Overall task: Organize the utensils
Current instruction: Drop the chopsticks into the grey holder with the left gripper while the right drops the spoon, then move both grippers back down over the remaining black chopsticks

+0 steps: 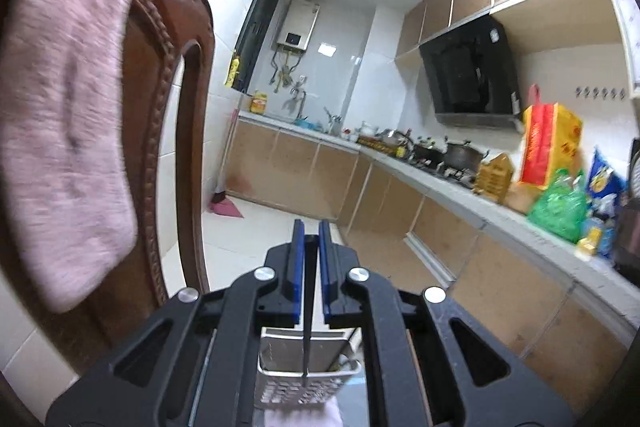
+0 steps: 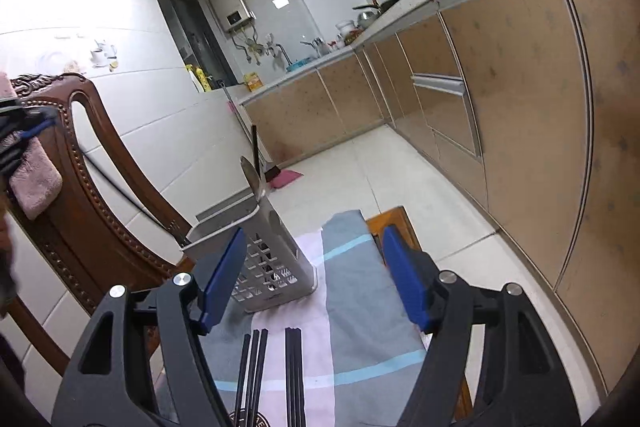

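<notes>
My left gripper (image 1: 311, 233) is shut on a thin black chopstick (image 1: 307, 331) that hangs down into the perforated metal utensil holder (image 1: 304, 371) right below it. In the right wrist view the same holder (image 2: 260, 259) stands on a striped cloth (image 2: 360, 307), with a metal spoon (image 2: 253, 174) and a black utensil (image 2: 254, 147) upright in it, and the chopstick (image 2: 132, 199) slants into its left end. My right gripper (image 2: 316, 275) is open and empty, just in front of the holder. Several black chopsticks (image 2: 272, 375) lie on the cloth below it.
A carved wooden chair (image 2: 80, 195) with a pink towel (image 1: 60, 99) over its back stands to the left. Kitchen cabinets (image 2: 520, 107) and a cluttered counter (image 1: 500, 203) run along the right. A broom (image 2: 276, 175) leans at the far wall.
</notes>
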